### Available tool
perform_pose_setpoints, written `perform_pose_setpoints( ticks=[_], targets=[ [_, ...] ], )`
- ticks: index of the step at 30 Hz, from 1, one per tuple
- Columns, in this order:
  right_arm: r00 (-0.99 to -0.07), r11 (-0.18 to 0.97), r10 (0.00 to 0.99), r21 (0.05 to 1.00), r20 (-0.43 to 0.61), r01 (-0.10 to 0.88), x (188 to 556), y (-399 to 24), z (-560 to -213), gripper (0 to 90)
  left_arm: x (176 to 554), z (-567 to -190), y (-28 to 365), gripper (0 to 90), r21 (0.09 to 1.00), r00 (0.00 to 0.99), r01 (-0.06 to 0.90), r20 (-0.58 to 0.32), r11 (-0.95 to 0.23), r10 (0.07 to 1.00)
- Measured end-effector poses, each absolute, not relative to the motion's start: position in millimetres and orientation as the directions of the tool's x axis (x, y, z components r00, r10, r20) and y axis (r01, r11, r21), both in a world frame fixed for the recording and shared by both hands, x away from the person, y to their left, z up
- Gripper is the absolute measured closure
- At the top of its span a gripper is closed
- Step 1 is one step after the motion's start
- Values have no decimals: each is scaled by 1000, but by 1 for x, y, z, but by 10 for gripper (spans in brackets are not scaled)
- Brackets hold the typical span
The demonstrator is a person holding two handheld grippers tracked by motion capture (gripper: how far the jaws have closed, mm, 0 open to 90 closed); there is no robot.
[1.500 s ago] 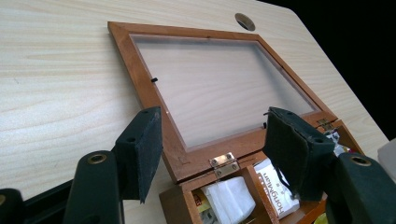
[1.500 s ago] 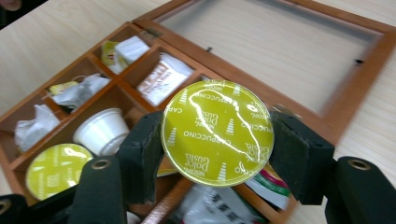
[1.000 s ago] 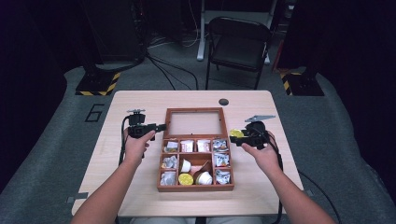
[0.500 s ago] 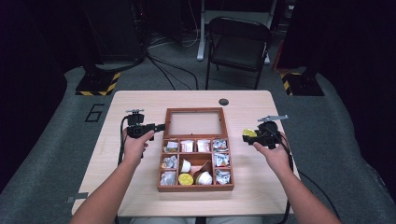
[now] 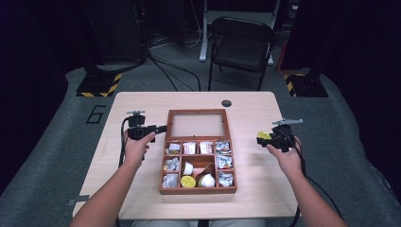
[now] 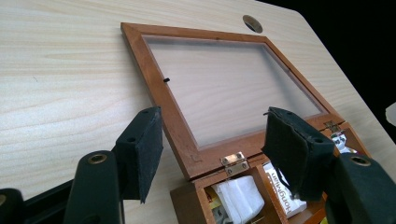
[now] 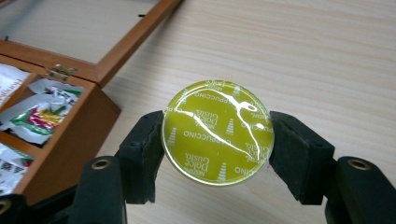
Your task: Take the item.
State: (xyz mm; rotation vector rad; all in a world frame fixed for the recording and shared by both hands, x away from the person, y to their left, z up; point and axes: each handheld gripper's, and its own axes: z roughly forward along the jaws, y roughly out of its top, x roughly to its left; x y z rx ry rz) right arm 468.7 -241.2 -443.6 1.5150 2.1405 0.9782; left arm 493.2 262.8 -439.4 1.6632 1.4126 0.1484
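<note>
The left gripper [image 5: 161, 127] sits just left of the wooden box [image 5: 198, 163], its jaws apart with nothing between them, aimed at the hinge [image 6: 233, 162] where the open lid [image 6: 219, 88] meets the box. That glass-paned lid lies flat on the table [image 5: 142, 101], just ahead of this gripper.

One coffee capsule [image 7: 218, 132] is clamped between the right gripper's [image 5: 261, 138] pads. It is round, so it has no long axis; its yellow-green foil top faces back at that gripper's camera. It hangs above bare tabletop, the box off to that gripper's left.

In the high view the box shows nine compartments, with two more capsules [image 5: 188, 181] in the nearest row.
</note>
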Motion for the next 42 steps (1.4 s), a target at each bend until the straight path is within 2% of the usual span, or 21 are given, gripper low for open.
perform_pose_setpoints(
  ticks=[29,42],
  targets=[
    [-240,129,967,638,90,759,464,-273,-488,372,494,-441,261,371,689,344,722,-438,65,831],
    [-245,139,966,644,77,752,463,-274,-492,365,494,-442,261,371,687,343,723,-438,63,831]
  ],
)
